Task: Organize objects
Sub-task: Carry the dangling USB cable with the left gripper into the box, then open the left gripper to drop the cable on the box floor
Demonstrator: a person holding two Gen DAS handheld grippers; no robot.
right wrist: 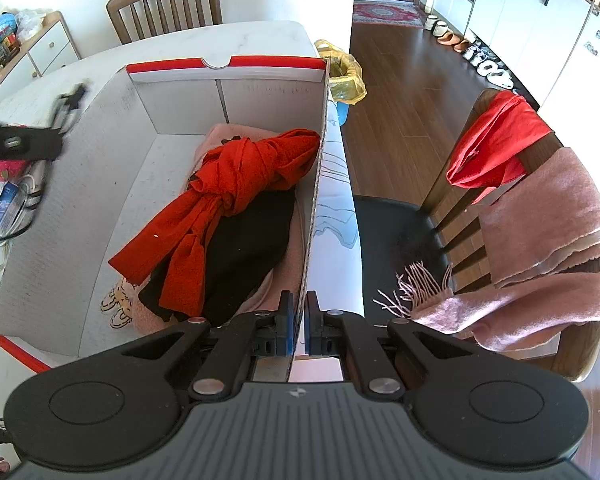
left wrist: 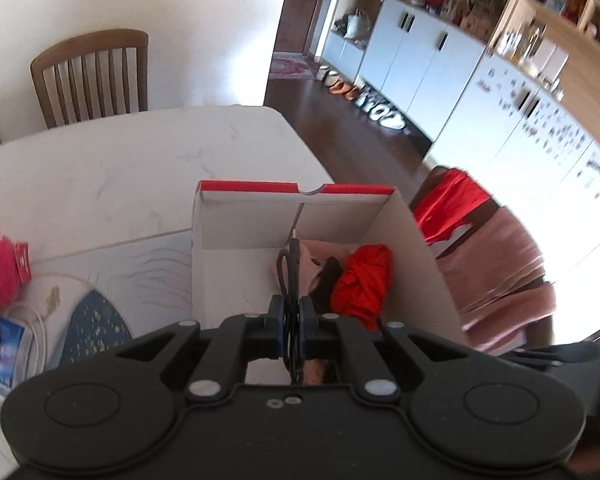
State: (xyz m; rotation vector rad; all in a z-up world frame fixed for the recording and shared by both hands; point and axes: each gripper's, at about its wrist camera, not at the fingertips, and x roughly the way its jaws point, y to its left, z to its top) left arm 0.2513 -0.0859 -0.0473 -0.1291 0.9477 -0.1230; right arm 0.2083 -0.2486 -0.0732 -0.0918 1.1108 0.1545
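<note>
Two grippers work one cardboard box (right wrist: 112,184) on the white table (left wrist: 120,168). Right gripper (right wrist: 298,326) is pinched onto the box's right side wall, thin corrugated card standing edge-on between the fingers. Left gripper (left wrist: 291,320) is clamped on a black cable (left wrist: 288,268), a coiled loop with its plug end poking up, held above the box's open top.

Risks: the wall is thin and bends easily, so a pull or twist from the right gripper could crease it or tip the box toward the table edge on that side. Cable is thin and springy; on release the loop may uncoil and hang over the rim, or snag on the knotted cloth. Left view is blurred, so exact cable height over the contents is unclear.

Inside the box: red scarf (right wrist: 236,184), soft woven cloth tied in a bulky knot, lying over a black garment (right wrist: 244,256) and a pale pink fuzzy one (right wrist: 220,132) with a printed patch. Box is white and matte inside, with a red rim and a thumb notch. Left floor of the box is bare. More loose items sit on the table left of the box.
</note>
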